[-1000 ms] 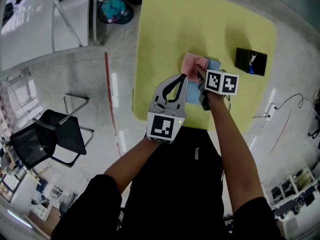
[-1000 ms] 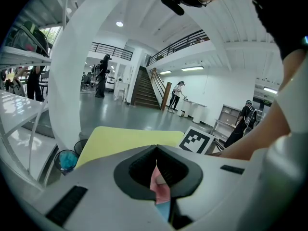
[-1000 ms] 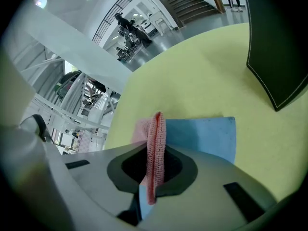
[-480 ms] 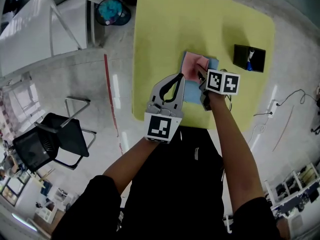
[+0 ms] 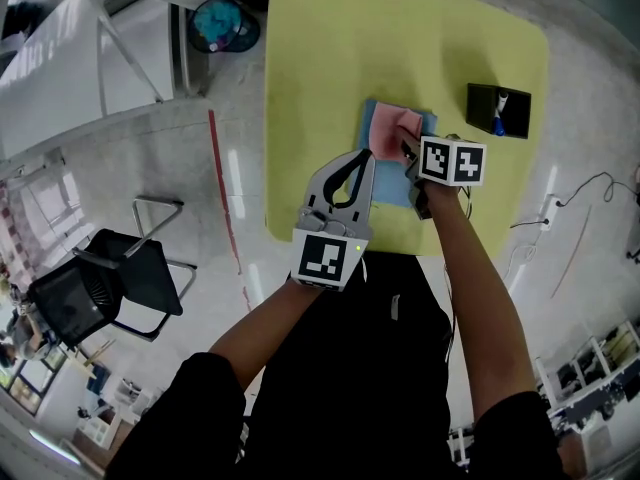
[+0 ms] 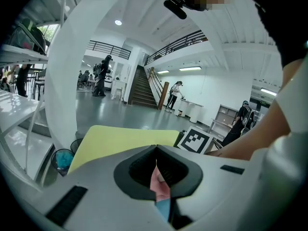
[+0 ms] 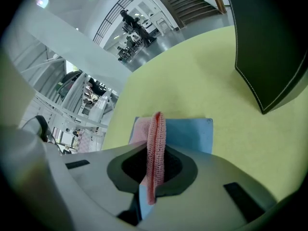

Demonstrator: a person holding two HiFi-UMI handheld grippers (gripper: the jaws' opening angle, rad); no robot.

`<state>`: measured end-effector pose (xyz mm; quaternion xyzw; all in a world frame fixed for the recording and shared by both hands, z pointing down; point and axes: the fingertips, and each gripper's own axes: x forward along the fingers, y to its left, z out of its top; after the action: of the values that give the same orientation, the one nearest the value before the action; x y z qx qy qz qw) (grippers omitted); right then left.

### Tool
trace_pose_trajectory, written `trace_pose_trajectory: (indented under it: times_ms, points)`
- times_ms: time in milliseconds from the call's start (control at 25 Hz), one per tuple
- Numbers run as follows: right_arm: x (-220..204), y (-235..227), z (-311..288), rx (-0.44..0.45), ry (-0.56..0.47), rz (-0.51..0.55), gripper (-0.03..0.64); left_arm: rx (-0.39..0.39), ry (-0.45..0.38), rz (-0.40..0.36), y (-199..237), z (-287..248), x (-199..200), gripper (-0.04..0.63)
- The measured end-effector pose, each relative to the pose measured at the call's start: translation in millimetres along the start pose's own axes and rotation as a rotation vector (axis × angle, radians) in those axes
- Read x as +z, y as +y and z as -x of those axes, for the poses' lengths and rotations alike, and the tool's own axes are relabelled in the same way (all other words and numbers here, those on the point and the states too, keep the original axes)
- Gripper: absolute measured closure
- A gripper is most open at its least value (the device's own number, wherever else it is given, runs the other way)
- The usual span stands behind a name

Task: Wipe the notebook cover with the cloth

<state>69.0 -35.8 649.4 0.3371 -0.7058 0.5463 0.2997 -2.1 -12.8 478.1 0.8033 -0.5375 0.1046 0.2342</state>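
A blue notebook (image 5: 398, 180) lies on the yellow table (image 5: 330, 58), near its front edge. A pink knitted cloth (image 5: 392, 128) rests on the notebook's far part. My right gripper (image 5: 406, 148) is shut on a fold of this cloth; in the right gripper view the cloth (image 7: 155, 138) stands pinched between the jaws of my right gripper (image 7: 155, 154), over the notebook (image 7: 190, 134). My left gripper (image 5: 368, 153) is shut and holds nothing, its tips at the notebook's left edge. In the left gripper view, cloth (image 6: 159, 183) and notebook (image 6: 165, 209) show below my left gripper (image 6: 156, 148).
A black holder (image 5: 498, 111) with a blue-and-white item stands on the table to the right of the notebook, also the black holder (image 7: 269, 47) in the right gripper view. On the floor to the left are a bin (image 5: 222, 23) and a black chair (image 5: 100, 288).
The right gripper and the pinched cloth have shifted slightly to the right over the notebook. The left gripper has hardly moved.
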Motion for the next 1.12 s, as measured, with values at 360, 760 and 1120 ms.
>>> trace_pose_trajectory:
  times_ms: [360,760,1120]
  points:
    - [-1.8,-8.8,6.0,-0.001,0.01,0.0,0.581,0.029,0.038,-0.013,11.9,16.4,-10.8,0.581]
    - [-4.2,-30.9,23.5,-0.018,-0.017,-0.079,0.58,0.007,0.062,-0.026,-3.0,31.6,-21.6,0.581]
    - [-5.3,-45.0,32.9,-0.033,-0.021,-0.065,0.58,0.002,0.03,-0.012,-18.3,45.2,-20.4,0.581]
